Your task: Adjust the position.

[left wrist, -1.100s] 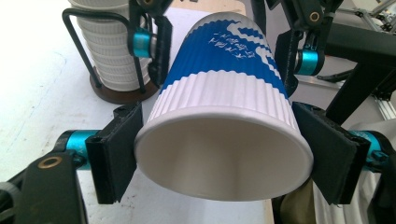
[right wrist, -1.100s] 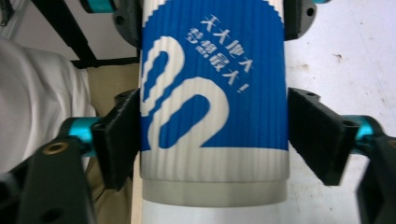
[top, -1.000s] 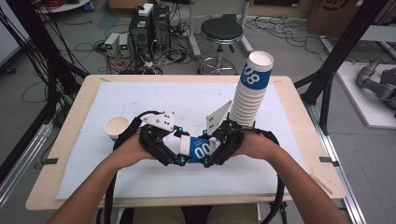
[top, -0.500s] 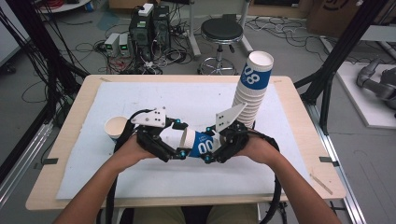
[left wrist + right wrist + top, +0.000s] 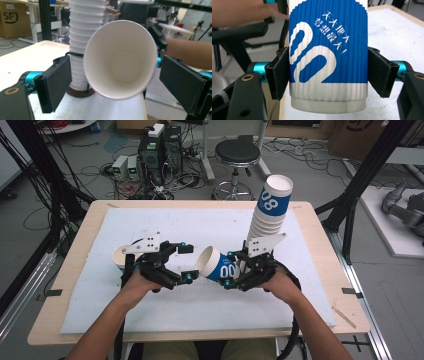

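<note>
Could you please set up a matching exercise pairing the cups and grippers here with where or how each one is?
Things:
1. blue cup
2. cup stack
3. plain cup
4. left gripper

States:
A. standing tall at the table's far right
B. open, clear of the cup's mouth
C. behind the left hand
D. clamped on its side in the right gripper

Pairs: 1-D, 2-A, 3-C, 4-B
</note>
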`<state>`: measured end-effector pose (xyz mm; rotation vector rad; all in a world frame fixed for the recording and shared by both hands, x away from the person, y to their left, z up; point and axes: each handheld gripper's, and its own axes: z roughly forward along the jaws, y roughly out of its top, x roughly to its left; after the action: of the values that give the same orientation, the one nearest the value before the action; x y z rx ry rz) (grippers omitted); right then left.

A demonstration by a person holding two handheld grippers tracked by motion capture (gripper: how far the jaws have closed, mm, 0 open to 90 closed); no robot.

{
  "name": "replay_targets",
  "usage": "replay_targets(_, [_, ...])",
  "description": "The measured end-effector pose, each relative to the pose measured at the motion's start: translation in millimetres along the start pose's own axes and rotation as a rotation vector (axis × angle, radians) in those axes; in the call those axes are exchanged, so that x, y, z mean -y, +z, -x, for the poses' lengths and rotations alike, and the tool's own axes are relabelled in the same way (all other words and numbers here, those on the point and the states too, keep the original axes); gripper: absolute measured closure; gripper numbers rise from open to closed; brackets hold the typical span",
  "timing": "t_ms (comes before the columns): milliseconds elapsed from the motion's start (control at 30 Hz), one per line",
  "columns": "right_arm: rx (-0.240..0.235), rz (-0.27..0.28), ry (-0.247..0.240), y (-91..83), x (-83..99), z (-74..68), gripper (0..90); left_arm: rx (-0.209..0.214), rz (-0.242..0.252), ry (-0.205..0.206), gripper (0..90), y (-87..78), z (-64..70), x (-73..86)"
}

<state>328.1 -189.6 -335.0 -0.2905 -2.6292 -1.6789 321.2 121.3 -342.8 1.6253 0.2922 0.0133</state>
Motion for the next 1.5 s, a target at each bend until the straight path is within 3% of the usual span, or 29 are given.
replay_targets(133, [-0.006,0.069,0.013,-2.0,4.7,0.8,27.1,0.005,-0.004,-0.009,10.9,3.8,0.2,3.0])
replay_targets(433, [-0.024,0.161,0.026,4.8,12.8,-2.8,27.1,0.039,0.02,-0.036,10.9,15.9,2.6,4.9])
replay_targets(733, [-0.045,0.185,0.035,14.6,16.9,-6.4,27.0,0.05,0.04,-0.055,11.3,18.9,2.0,3.6])
replay_targets(833, [-0.048,0.193,0.045,15.8,18.7,-5.2,27.1,0.056,0.03,-0.056,16.6,17.9,1.7,3.2])
replay_targets(1167, [-0.052,0.139,0.05,18.8,18.6,-7.9,26.9,0.061,-0.061,-0.035,19.4,16.2,3.3,-3.2])
replay_targets(1267, [-0.034,0.102,0.027,18.5,16.5,-9.4,19.7,0.057,-0.111,-0.012,19.4,15.8,5.1,-8.4])
replay_targets(1500, [-0.028,0.032,0.007,17.3,10.7,-10.5,19.1,0.044,-0.215,0.032,19.4,18.1,7.5,-17.9])
